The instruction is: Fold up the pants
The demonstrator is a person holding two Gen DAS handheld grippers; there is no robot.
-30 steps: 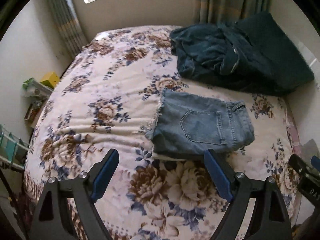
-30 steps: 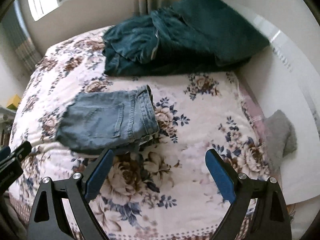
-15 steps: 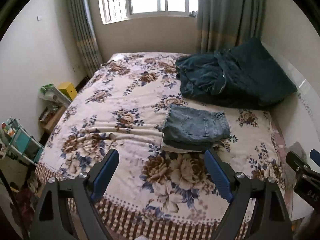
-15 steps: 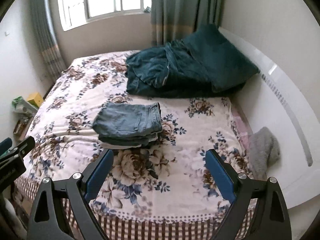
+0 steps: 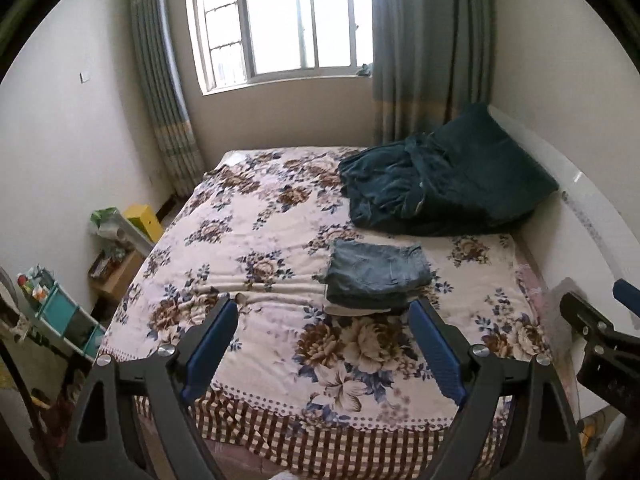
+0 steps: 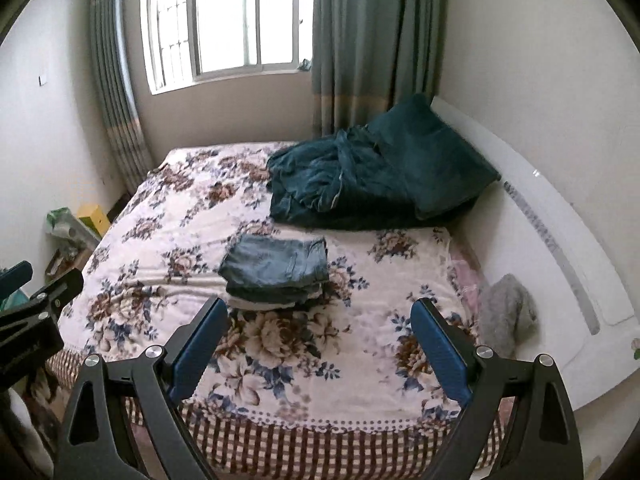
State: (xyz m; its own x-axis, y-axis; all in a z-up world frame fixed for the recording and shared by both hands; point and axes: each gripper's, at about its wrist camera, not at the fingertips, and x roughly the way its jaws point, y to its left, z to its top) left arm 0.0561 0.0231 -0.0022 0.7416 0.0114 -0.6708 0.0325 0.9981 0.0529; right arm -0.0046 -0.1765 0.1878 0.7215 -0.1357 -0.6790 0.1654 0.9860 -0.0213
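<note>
The blue denim pants (image 5: 376, 270) lie folded in a compact stack on the floral bedspread (image 5: 260, 264), right of the bed's middle; they also show in the right wrist view (image 6: 276, 266). My left gripper (image 5: 322, 320) is open and empty, held back off the foot of the bed, well short of the pants. My right gripper (image 6: 318, 320) is open and empty too, at the same distance. Part of the right gripper shows at the edge of the left wrist view (image 5: 600, 328).
A dark teal blanket and pillow (image 5: 444, 188) are heaped at the far right by the white headboard (image 6: 560, 248). A grey cloth (image 6: 506, 312) lies at the bed's right edge. Shelves with clutter (image 5: 116, 236) stand left of the bed. A window (image 5: 280, 24) is behind.
Both grippers have pulled back and up, away from the folded pants. The pants now look small and the whole bed and window are in view.
</note>
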